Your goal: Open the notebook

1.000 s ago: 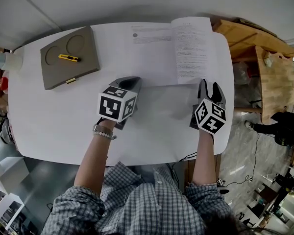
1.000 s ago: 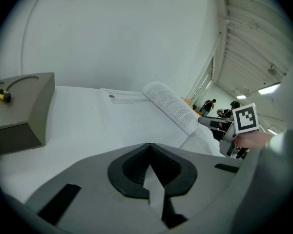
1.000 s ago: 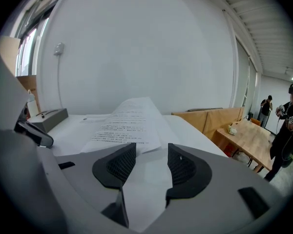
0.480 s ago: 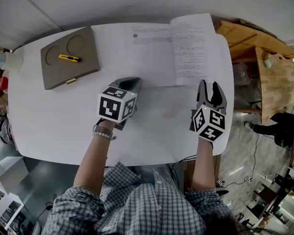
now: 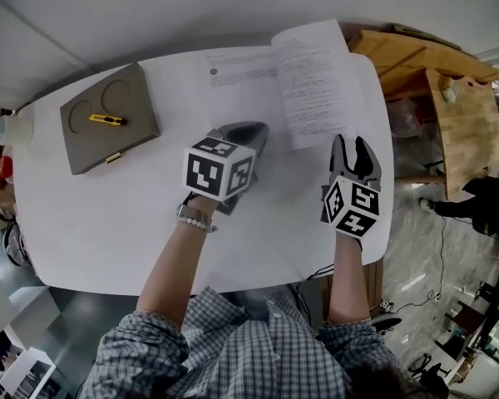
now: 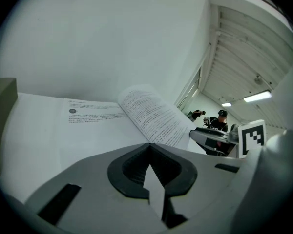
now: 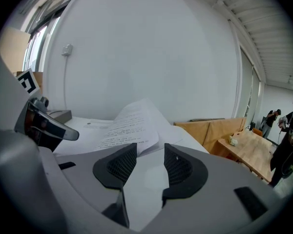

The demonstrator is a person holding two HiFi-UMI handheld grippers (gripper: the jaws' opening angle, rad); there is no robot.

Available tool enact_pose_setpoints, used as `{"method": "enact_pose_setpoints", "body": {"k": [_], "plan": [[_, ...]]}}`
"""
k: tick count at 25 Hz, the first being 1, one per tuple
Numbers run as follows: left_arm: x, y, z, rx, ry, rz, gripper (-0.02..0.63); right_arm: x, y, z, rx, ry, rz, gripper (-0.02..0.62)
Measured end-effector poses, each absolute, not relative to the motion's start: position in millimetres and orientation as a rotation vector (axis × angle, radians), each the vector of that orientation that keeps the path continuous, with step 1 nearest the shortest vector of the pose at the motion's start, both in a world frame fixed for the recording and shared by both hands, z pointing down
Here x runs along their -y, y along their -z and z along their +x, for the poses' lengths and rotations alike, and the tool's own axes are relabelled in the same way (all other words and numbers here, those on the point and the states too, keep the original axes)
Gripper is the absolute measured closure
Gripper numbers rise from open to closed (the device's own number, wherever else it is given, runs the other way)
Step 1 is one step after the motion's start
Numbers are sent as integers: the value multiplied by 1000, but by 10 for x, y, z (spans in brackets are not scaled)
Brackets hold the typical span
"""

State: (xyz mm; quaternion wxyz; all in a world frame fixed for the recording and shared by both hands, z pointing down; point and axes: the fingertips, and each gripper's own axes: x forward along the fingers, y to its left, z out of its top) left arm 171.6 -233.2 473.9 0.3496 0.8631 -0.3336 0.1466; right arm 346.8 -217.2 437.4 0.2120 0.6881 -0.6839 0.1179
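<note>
Plainly, head view: notebook (image 5: 249, 81) lies open at far edge of bench (image 5: 108, 206), right page arched up, not flat. Left tool (image 5: 254, 130) closed, empty, at notebook's near edge, likely to press pages down.
Left gripper view: notebook just ahead; contact unclear.
Right gripper view: right tool (image 7: 150, 162) jaws apart, empty; arched page ahead-left, apart.

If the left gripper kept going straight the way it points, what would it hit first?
Probably the open notebook, on its flat left page near the spine; the left gripper, fingers shut, tilts down toward it.
</note>
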Motion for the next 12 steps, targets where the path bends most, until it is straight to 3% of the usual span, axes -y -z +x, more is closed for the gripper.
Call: {"method": "enact_pose_setpoints", "body": {"k": [12], "plan": [[2484,-4792,2349,806,-419,2255,597,2203,-4059,3459,1978,-240,1891,416]]}}
